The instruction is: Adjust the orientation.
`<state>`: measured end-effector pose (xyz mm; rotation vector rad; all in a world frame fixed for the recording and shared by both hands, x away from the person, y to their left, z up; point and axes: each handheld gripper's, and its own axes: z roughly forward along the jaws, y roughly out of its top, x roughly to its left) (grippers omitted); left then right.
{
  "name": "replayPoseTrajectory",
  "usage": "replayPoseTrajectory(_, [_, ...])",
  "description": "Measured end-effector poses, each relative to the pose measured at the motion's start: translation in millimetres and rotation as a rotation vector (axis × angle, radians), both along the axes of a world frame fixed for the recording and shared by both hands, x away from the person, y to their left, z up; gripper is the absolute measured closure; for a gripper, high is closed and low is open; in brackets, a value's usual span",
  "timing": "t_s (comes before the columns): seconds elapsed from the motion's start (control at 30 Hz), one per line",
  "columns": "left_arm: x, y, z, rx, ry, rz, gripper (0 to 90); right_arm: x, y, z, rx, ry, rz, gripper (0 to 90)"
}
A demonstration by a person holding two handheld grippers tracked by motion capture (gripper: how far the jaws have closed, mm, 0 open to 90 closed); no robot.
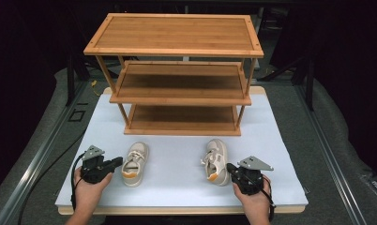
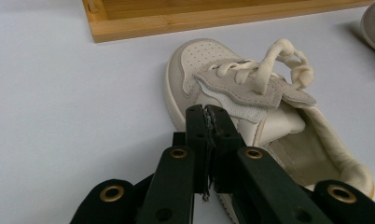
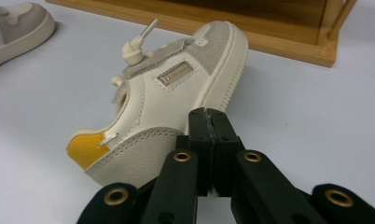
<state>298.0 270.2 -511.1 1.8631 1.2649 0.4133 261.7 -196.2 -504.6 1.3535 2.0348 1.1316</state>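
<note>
Approaching: both my claws sit at the near edge of the table (image 1: 280,140), one beside each shoe; nothing picked up yet.
Left claw (image 1: 117,162): jaws pressed together, holding nothing. Tips sit just left of the left shoe (image 1: 135,164), about level with its heel. In the left gripper view the tips (image 2: 208,116) overlap the shoe's (image 2: 251,116) side near the strap; I cannot tell if they touch it.
Right claw (image 1: 230,168): jaws together too, empty. Tips are just right of the right shoe (image 1: 216,162), by the heel. In the right gripper view the tips (image 3: 208,119) are close against the shoe's (image 3: 176,93) side, behind the yellow heel patch (image 3: 86,150).
Shoes: both on the white table, toes pointing far, toward the shelf rack (image 1: 177,75). Well apart from each other. The right one leans on its side; the left one stands flat.
Rack: three wooden shelves, all bare. The bottom shelf (image 1: 182,119) is nearest, just beyond the toes.
Step, my read: pre-grasp, lining up on the pair, probably for the rack.
Next move needs: opening both jaws first, since they can't take anything as they stand. Then a bite on each heel collar or side wall, a lift, and a carry far to a shelf.
Watch: the leaning right shoe may roll when pinched.
</note>
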Motion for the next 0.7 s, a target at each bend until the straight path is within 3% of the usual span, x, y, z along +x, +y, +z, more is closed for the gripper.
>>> replayPoseTrajectory(0.23, [-0.2,-1.0,0.1,0.003,-0.002,-0.005,87.2,6.5,-12.3,-8.5,-0.001,0.057,-0.057,89.9])
replayPoseTrajectory(0.27, [-0.2,-0.7,0.1,0.002,-0.002,-0.004,87.2,8.0,-14.1,-10.3,0.002,0.072,-0.042,89.8])
replayPoseTrajectory(0.33, [-0.3,-0.3,0.3,-0.003,-0.003,-0.003,87.1,9.5,-13.6,-13.2,-0.050,0.093,-0.074,89.9])
replayPoseTrajectory(0.4, [-0.6,-0.2,0.7,-0.006,-0.007,-0.003,87.4,10.8,-14.5,-16.0,-0.052,0.105,-0.064,89.9])
replayPoseTrajectory(0.47, [-1.0,-0.4,1.1,-0.008,-0.010,-0.004,87.4,11.7,-15.5,-16.0,-0.036,0.102,-0.055,89.6])
replayPoseTrajectory(0.53, [-1.3,-0.4,1.4,-0.010,-0.013,-0.004,87.4,10.6,-14.4,-14.1,-0.060,0.092,-0.083,88.8])
replayPoseTrajectory(0.7, [-2.2,0.5,2.4,-0.025,-0.012,-0.001,86.6,9.4,-15.4,-12.4,-0.049,0.076,-0.091,83.4])
